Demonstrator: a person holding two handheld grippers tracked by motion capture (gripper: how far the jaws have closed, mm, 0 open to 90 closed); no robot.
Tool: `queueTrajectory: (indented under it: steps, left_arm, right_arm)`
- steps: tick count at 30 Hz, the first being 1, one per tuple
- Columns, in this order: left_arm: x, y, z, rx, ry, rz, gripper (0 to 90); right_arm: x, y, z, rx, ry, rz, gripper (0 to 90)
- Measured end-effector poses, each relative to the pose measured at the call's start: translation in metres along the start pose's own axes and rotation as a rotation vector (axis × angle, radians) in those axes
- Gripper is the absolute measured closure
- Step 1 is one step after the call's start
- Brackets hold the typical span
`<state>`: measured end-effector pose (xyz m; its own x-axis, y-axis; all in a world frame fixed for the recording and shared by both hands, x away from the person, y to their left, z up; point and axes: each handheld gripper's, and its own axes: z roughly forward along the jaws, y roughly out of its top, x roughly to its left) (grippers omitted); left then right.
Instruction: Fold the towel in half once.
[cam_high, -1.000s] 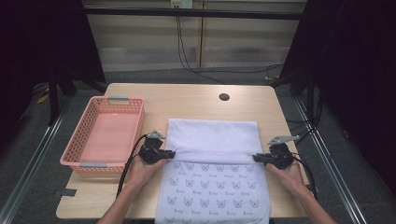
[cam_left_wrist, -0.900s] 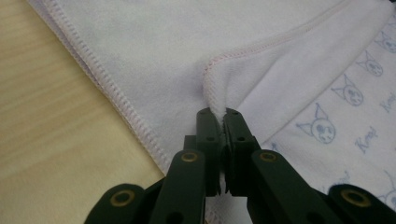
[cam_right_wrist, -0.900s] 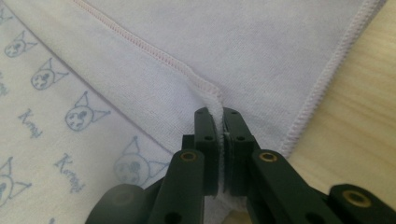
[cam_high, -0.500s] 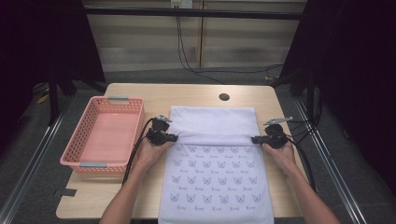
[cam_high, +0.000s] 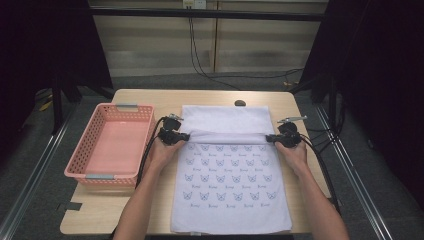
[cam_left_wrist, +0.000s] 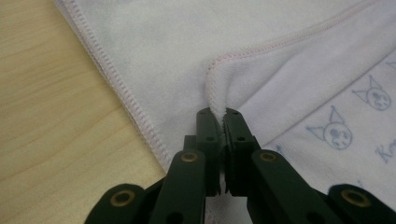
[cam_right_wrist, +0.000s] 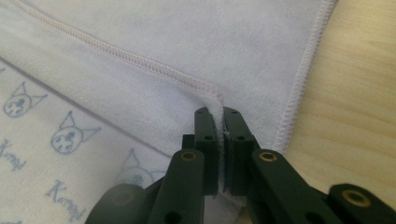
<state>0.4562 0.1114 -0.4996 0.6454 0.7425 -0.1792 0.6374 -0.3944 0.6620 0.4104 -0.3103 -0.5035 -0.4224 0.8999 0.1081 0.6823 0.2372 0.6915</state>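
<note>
Towel flat at centre of bench. Left gripper and right gripper, jaws clamped on towel corners, now further up frame than before; fold nearing far edge.

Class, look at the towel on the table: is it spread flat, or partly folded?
Partly folded. The towel has its far part doubled over, plain side up, with a fold line running between the two grippers; the printed near part lies flat.

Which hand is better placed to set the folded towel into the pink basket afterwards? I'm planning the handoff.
Probably the left. The left tool, shut on the towel corner, sits right beside the pink basket; the right tool grips the corner on the far side.
</note>
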Motion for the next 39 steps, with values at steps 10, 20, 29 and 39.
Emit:
queueTrajectory:
  steps: [10, 20, 29, 39]
  left_arm:
    - [-0.016, 0.012, -0.049, -0.118, -0.098, 0.015, 87.1]
    - [-0.037, 0.017, -0.120, -0.263, -0.154, 0.076, 87.1]
    - [-0.060, 0.008, -0.177, -0.365, -0.215, 0.122, 87.1]
    - [-0.084, -0.032, -0.202, -0.379, -0.242, 0.183, 86.9]
  right_arm:
    - [-0.003, 0.010, -0.036, -0.136, 0.075, 0.016, 86.8]
    - [0.012, 0.023, -0.114, -0.296, 0.159, -0.024, 86.8]
    - [0.032, 0.022, -0.165, -0.365, 0.215, -0.076, 86.8]
    - [0.062, 0.002, -0.211, -0.380, 0.247, -0.158, 86.8]
